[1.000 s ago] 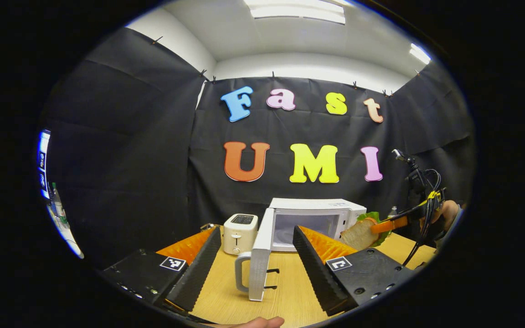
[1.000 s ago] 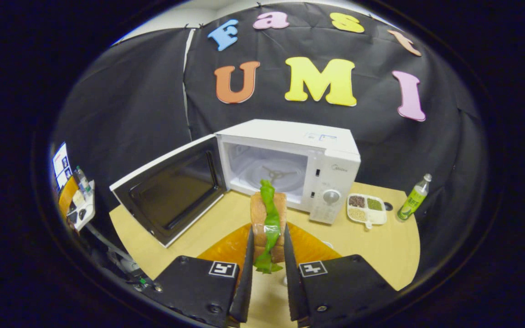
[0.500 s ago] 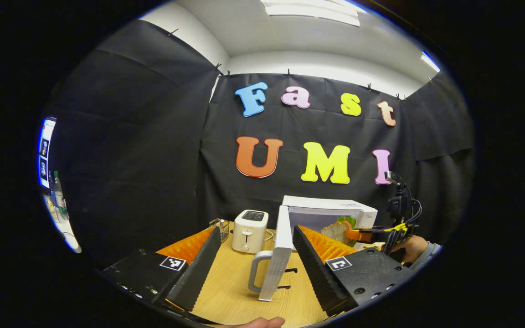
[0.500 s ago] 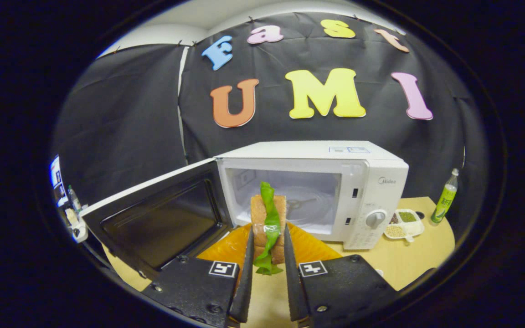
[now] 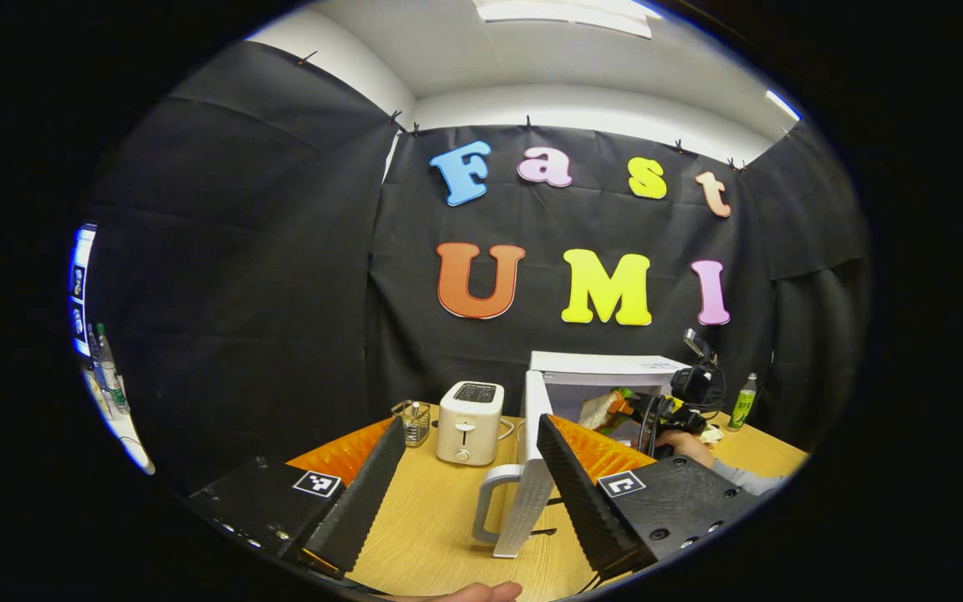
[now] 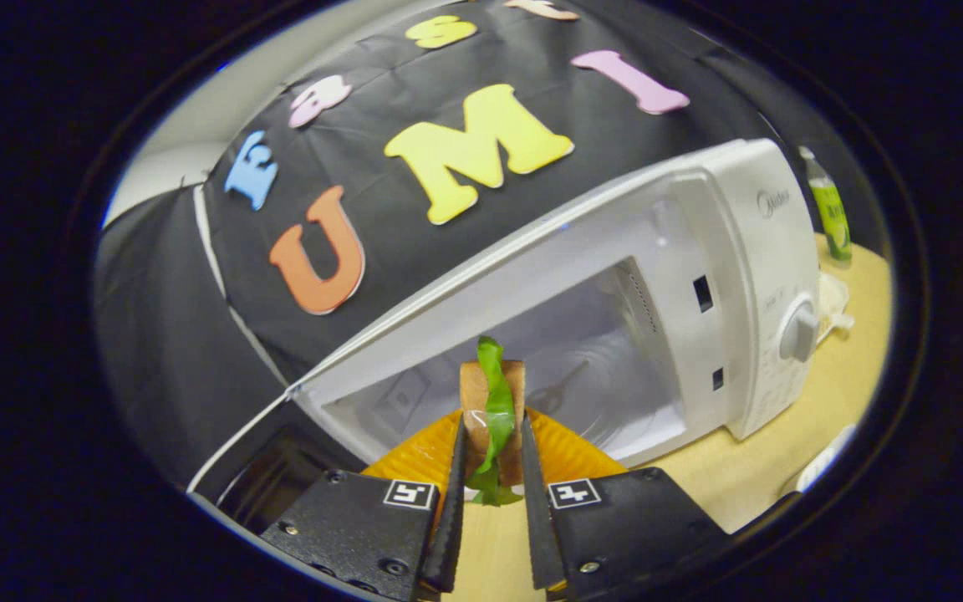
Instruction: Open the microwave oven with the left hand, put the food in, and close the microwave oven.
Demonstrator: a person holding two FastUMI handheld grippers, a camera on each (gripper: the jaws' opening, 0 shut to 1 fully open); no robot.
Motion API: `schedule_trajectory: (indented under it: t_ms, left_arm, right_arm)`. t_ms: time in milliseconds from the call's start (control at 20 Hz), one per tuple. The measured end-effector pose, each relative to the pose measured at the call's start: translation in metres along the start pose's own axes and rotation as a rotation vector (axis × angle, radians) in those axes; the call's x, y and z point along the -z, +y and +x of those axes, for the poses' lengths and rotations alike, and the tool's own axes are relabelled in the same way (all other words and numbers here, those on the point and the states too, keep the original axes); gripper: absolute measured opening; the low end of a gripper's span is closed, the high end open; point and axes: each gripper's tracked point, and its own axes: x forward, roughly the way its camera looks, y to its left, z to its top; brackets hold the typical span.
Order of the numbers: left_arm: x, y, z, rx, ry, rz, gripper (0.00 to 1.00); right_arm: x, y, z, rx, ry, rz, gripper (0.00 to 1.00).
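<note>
Green lettuce sandwich (image 6: 491, 410) clenched in right gripper (image 6: 490, 502) jaws, tilted at open microwave (image 6: 724, 276) mouth, left gripper (image 5: 469, 493) jaws released beside door handle (image 5: 488, 502), above wooden surface (image 5: 431, 527).

Black cloth walls (image 5: 264, 276) enclose a wooden table (image 5: 440, 535); a ceiling light (image 5: 565, 10) shines on the white ceiling (image 5: 532, 58).

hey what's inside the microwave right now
The microwave cavity shows pale walls and its turntable hub, with no food set down. The sandwich, held by the right gripper, covers part of the floor at the opening.
</note>
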Motion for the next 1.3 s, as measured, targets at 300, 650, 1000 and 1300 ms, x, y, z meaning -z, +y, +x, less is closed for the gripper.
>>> schedule_trajectory:
  t_ms: [300,650,1000,1300]
  left_arm:
    - [0.002,0.01,0.006,-0.036,0.018,-0.001,0.95]
    - [0.01,0.012,0.001,-0.058,0.048,0.041,0.95]
    - [0.014,0.019,-0.004,-0.066,0.054,0.034,0.95]
    - [0.015,0.019,-0.017,-0.071,0.059,0.037,0.95]
  right_arm:
    - [0.002,-0.027,0.052,0.17,-0.154,0.36,0.36]
    - [0.028,-0.042,0.063,0.285,-0.171,0.362,0.38]
    - [0.035,-0.044,0.066,0.279,-0.115,0.22,0.41]
    - [0.032,-0.073,0.055,0.436,-0.038,-0.123,0.66]
